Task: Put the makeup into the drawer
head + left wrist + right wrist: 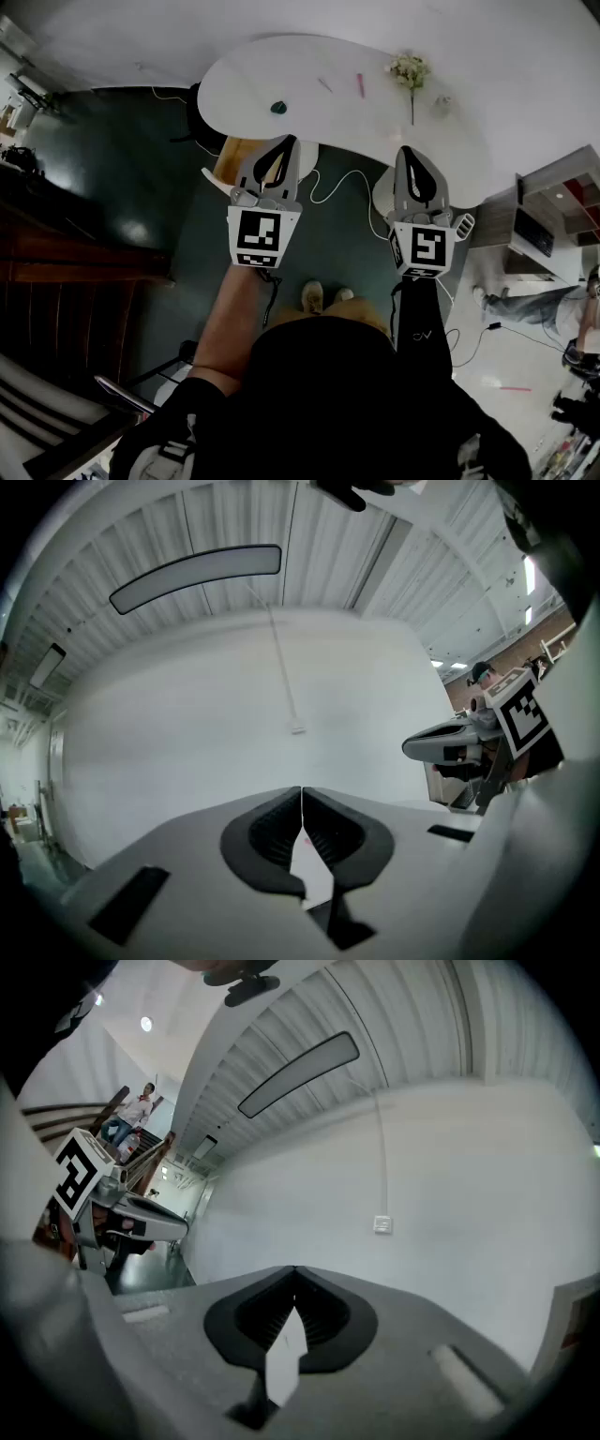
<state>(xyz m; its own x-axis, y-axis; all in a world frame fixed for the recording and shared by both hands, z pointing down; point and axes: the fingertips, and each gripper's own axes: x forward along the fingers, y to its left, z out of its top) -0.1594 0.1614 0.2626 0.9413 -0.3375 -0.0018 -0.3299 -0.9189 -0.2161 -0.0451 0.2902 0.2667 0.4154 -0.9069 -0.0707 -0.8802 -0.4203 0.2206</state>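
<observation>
One broad white table (309, 75) with a curved edge fills the top of the head view, just ahead of the person standing on the dark floor. Both grippers are held level and side by side in front of the body, pointing toward the table. This looks like a ready pose before any reach.

The left gripper (279, 155) has its jaws pressed together with nothing between them. The right gripper (412, 169) is likewise closed at the tips and carries nothing.

A small bunch of pale flowers (410, 70) stands near the table's right end. The makeup is probably the two thin pink sticks (359, 85) lying loose mid-table, well apart from both grippers. A small teal round thing (278, 108) sits nearer the left one. No drawer can be picked out, so the task appears not yet begun.
</observation>
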